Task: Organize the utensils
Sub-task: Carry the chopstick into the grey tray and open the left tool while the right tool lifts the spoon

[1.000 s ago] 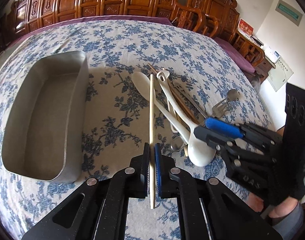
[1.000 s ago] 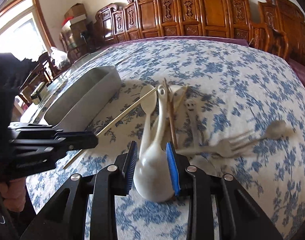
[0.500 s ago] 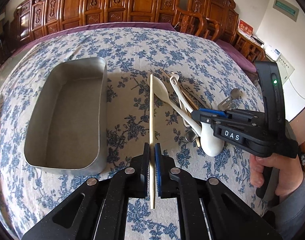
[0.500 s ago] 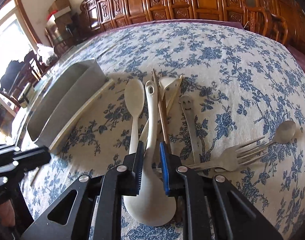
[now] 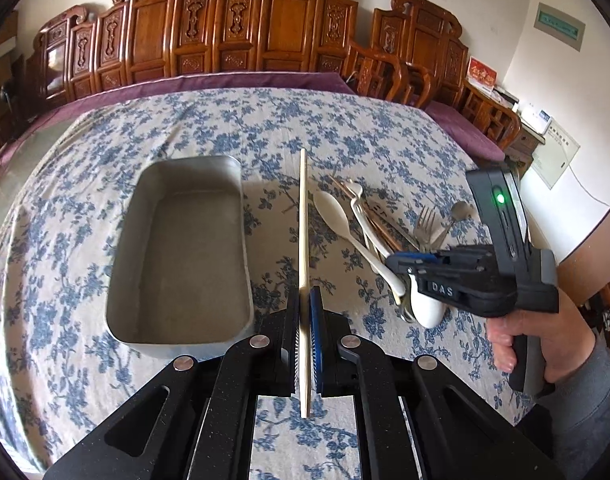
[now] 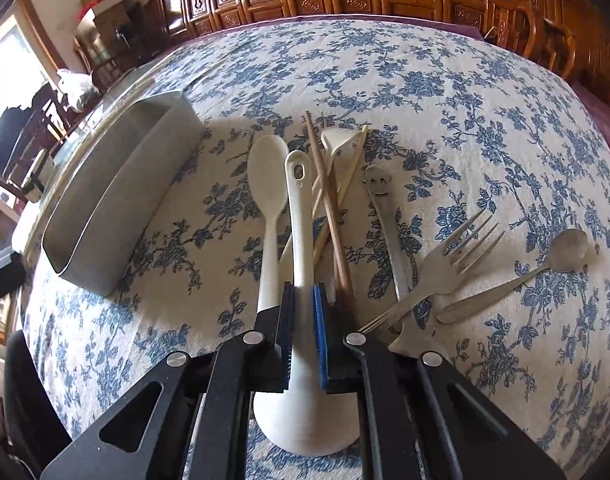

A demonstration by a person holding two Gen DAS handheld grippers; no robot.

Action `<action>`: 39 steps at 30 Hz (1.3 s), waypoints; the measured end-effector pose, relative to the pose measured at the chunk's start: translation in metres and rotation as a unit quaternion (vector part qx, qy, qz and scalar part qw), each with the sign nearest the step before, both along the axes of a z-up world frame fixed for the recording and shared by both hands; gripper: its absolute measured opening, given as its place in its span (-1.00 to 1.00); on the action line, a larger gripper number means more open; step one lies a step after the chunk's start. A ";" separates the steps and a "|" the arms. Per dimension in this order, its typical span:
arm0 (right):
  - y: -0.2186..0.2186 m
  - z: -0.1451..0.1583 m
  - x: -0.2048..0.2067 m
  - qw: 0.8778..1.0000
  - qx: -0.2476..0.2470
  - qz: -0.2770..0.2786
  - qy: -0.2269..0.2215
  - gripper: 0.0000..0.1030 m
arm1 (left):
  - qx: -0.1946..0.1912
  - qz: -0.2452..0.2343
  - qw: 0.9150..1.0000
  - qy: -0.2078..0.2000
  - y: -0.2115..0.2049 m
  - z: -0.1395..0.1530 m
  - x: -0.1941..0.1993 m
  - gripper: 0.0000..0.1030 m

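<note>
On a blue-flowered tablecloth [image 5: 193,120], the left gripper [image 5: 304,334] has its jaws closed on a pale chopstick [image 5: 302,240] pointing toward twelve o'clock, just right of a metal tray [image 5: 241,216]. At three o'clock from it, the right gripper [image 6: 303,328] is clamped on a white ladle [image 6: 301,240] in the utensil pile; a metal fork [image 6: 445,264] and small spoon [image 6: 545,268] lie at its two o'clock.
</note>
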State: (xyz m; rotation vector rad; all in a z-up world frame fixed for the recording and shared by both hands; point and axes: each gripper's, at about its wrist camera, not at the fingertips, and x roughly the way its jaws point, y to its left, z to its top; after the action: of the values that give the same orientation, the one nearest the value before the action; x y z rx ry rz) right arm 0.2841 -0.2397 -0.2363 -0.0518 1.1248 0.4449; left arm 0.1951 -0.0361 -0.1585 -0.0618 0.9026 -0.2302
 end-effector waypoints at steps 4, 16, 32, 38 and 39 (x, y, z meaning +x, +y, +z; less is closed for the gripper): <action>0.002 0.019 -0.011 1.000 -0.009 -0.005 -0.020 -0.79 | 0.004 0.003 1.000 -0.013 0.017 0.005 0.004 -0.92; 0.032 0.083 -0.031 0.997 0.004 0.017 -0.078 -0.79 | 0.018 0.020 1.000 0.001 0.067 -0.005 0.037 -0.91; 0.088 0.096 -0.028 0.994 0.012 0.061 -0.085 -0.79 | 0.002 0.002 0.998 0.055 0.086 -0.043 0.070 -0.91; 0.103 0.095 -0.024 0.995 0.015 0.066 -0.080 -0.79 | 0.016 -0.001 0.999 0.052 0.084 -0.045 0.074 -0.88; 0.106 0.094 -0.022 0.994 0.016 0.068 -0.079 -0.79 | 0.018 -0.002 0.999 0.049 0.085 -0.043 0.073 -0.87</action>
State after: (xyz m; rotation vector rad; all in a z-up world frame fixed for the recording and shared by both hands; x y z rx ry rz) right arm 0.2617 -0.1337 -0.1418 -0.1342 0.9615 0.5696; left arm 0.2682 0.0492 -0.2017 -0.0388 1.0050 -0.2151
